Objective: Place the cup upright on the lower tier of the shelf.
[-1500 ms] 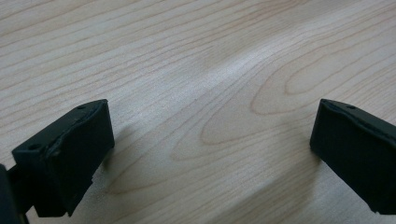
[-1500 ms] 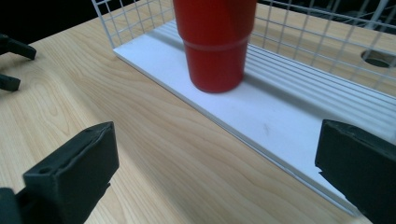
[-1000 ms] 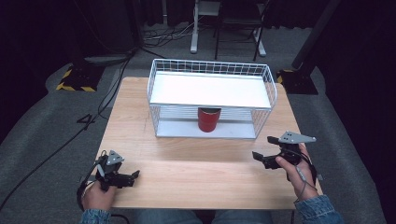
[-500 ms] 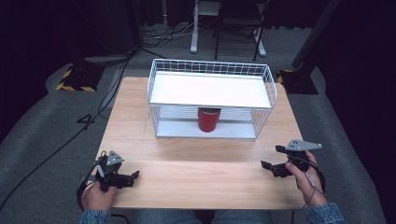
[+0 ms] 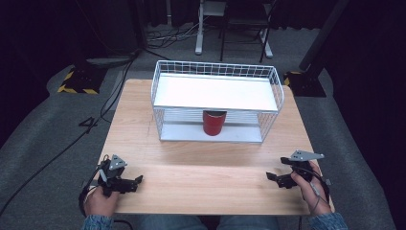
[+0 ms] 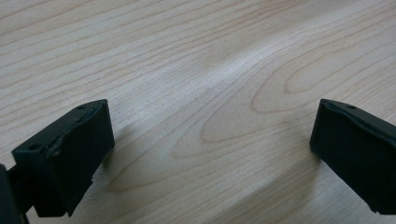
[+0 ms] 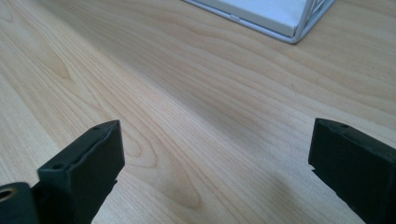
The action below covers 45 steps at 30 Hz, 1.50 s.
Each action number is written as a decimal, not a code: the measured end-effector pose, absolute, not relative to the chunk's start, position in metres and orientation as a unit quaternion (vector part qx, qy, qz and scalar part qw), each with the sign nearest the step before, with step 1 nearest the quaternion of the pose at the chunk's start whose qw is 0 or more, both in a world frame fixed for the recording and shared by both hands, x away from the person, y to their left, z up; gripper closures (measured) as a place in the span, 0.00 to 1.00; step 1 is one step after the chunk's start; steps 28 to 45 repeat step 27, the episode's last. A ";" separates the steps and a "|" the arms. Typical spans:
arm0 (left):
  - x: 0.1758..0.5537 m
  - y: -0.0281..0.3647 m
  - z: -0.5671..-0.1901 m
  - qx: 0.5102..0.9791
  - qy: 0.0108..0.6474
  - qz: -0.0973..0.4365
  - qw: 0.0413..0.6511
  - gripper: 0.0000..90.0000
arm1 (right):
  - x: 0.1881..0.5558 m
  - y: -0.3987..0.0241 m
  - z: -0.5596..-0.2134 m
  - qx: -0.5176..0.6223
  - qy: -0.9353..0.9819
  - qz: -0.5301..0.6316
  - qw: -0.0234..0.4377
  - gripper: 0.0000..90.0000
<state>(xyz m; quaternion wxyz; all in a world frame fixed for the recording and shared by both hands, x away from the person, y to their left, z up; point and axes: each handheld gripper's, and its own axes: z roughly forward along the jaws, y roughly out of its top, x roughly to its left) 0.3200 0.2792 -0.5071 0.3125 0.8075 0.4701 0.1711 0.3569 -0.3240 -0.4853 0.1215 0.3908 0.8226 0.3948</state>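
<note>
A white wire rack with two shelves stands at the back middle of the wooden table. A red cup sits upright on its lower shelf. My left gripper rests low at the table's front left, held by a hand, open, with bare wood between its jaws. At the front right, my right gripper is open too, and nothing lies between its jaws. A corner of the rack's base shows ahead of the right gripper.
Black cables trail over the grey floor to the table's left. A yellow-and-black striped block lies on the floor at the far left, and chair and stand legs are behind the table.
My right gripper has drawn back from the rack toward the table's front right edge and sunk lower. The left gripper and the cup have stayed put.
</note>
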 end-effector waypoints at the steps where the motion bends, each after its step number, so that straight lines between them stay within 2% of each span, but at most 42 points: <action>1: 0.320 0.279 -0.507 0.807 0.470 0.171 0.313 0.00 | 0.357 -0.324 -0.487 0.391 0.824 0.393 0.121 0.04; 15: 0.320 0.279 -0.507 0.807 0.470 0.171 0.313 0.00 | 0.356 -0.320 -0.503 0.391 0.834 0.366 0.133 0.04; 21: 0.320 0.279 -0.507 0.806 0.471 0.171 0.314 0.00 | 0.354 -0.316 -0.506 0.378 0.841 0.353 0.162 0.01; 45: 0.320 0.279 -0.507 0.806 0.471 0.171 0.314 0.00 | 0.354 -0.315 -0.507 0.378 0.842 0.350 0.160 0.00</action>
